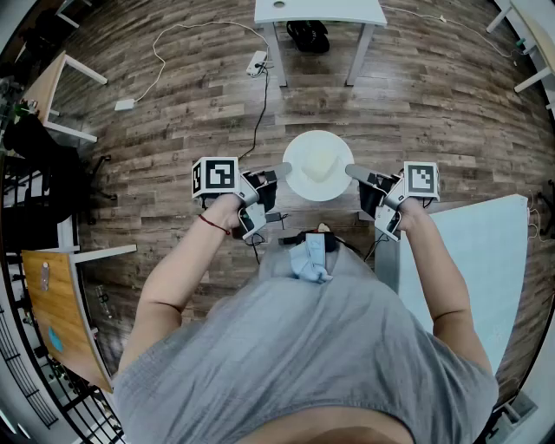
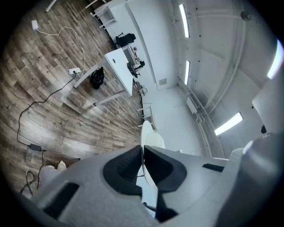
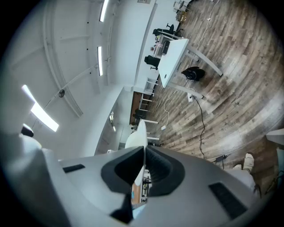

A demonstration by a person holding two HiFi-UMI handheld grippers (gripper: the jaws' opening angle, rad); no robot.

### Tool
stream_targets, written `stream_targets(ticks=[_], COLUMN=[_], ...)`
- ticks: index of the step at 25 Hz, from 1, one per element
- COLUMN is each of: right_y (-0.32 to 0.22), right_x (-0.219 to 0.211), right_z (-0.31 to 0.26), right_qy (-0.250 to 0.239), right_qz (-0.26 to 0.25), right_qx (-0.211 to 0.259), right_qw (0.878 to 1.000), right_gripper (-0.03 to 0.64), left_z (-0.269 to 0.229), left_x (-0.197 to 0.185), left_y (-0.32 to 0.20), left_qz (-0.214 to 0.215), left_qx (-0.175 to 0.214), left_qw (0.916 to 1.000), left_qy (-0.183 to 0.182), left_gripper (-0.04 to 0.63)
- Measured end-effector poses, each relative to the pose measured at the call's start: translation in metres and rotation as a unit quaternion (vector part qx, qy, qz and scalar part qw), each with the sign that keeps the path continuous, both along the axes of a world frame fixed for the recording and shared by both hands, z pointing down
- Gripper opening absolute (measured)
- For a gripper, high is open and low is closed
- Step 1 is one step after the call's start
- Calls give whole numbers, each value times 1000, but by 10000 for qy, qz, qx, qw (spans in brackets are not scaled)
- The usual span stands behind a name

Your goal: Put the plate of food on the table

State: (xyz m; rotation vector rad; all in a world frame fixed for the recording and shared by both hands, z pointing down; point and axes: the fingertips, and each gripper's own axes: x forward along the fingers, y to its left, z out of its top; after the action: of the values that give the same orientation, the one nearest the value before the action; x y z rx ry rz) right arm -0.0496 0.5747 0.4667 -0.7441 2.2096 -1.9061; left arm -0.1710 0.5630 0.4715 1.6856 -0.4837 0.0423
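A round white plate (image 1: 303, 181) with a pale lump of food (image 1: 320, 162) is held in the air over the wooden floor, in front of the person. My left gripper (image 1: 286, 168) is shut on the plate's left rim. My right gripper (image 1: 349, 172) is shut on its right rim. In the left gripper view the plate (image 2: 146, 133) shows edge-on, pinched between the dark pads (image 2: 125, 165). Likewise in the right gripper view the plate's thin rim (image 3: 139, 133) runs out from between the closed pads (image 3: 159, 167).
A pale blue table (image 1: 486, 260) lies at the right, beside the person's right arm. A white desk (image 1: 319, 12) stands ahead, with a dark bag (image 1: 307, 35) under it. A power strip (image 1: 257, 62) and cables lie on the floor. Wooden furniture (image 1: 61, 321) stands at the left.
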Motion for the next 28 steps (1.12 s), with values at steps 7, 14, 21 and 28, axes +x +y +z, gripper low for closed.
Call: stream_targets(ticks=[7,14,21,28], right_y=[3,-1,1,-6], right_x=[-2,1,2,30], right_z=[0,2,3,2], right_qy=[-76,-276,-187,-188], right_qz=[59,285,319,316], right_qx=[-100,-173,-245,-248], right_qw=[9999,9991,9990,9990], right_gripper=[36,37,37,37], left_z=[2,3,0,-1], left_x=[0,1,1,29], left_y=[1,2,1,-6], left_qz=[46,48,39,29], left_qx=[13,-50,-13,43], left_qw=[10000,10000,10000,10000], left_qy=[20,60,46,1], left_gripper=[31,31,31,31])
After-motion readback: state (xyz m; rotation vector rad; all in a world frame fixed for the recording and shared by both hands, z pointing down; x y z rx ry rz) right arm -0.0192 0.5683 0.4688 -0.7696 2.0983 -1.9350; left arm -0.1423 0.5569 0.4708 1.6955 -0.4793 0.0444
